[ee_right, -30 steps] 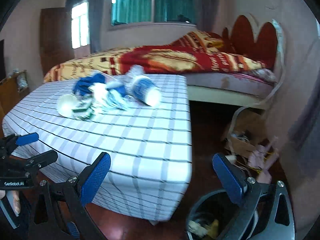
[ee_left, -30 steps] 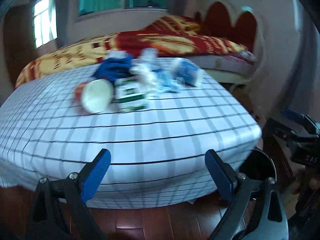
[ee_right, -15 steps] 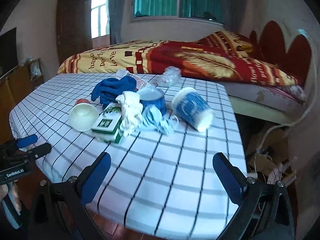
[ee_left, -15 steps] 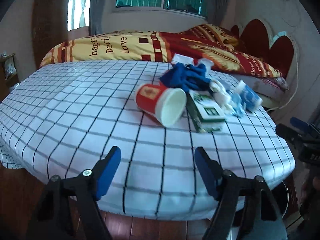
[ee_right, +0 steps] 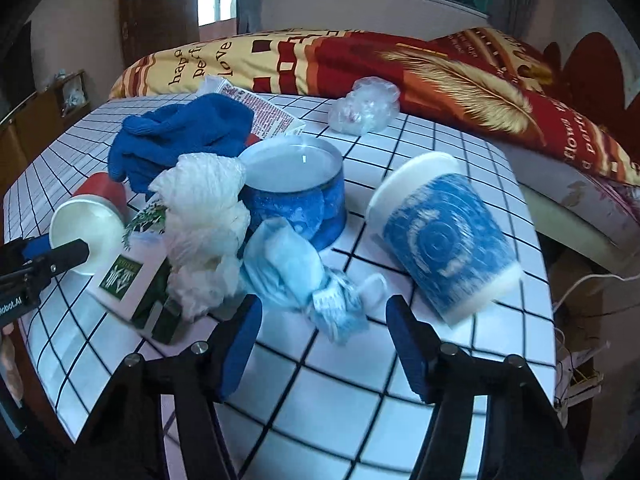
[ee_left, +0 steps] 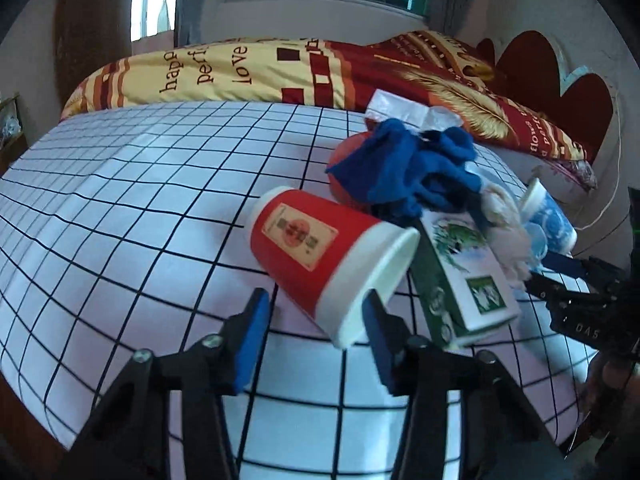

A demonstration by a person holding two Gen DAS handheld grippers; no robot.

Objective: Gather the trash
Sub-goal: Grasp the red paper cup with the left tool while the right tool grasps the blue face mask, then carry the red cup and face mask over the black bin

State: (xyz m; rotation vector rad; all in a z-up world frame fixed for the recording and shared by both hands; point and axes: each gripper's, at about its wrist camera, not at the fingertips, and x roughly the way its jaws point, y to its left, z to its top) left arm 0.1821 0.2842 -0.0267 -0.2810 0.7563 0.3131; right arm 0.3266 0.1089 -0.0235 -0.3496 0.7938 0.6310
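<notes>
Red paper cup lies on its side on the checkered desk, light and easy to crush, so I'd pinch gently across the rim. The left gripper has been closing around that rim, not pressing yet. The right gripper, closing too, frames the crumpled blue mask, soft, grabbable anywhere.

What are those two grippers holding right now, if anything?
Nothing is held yet. The left gripper, jaws just closing, straddles the rim of the red cup without gripping it. The right gripper, also closing, hangs over the crumpled blue mask.
</notes>
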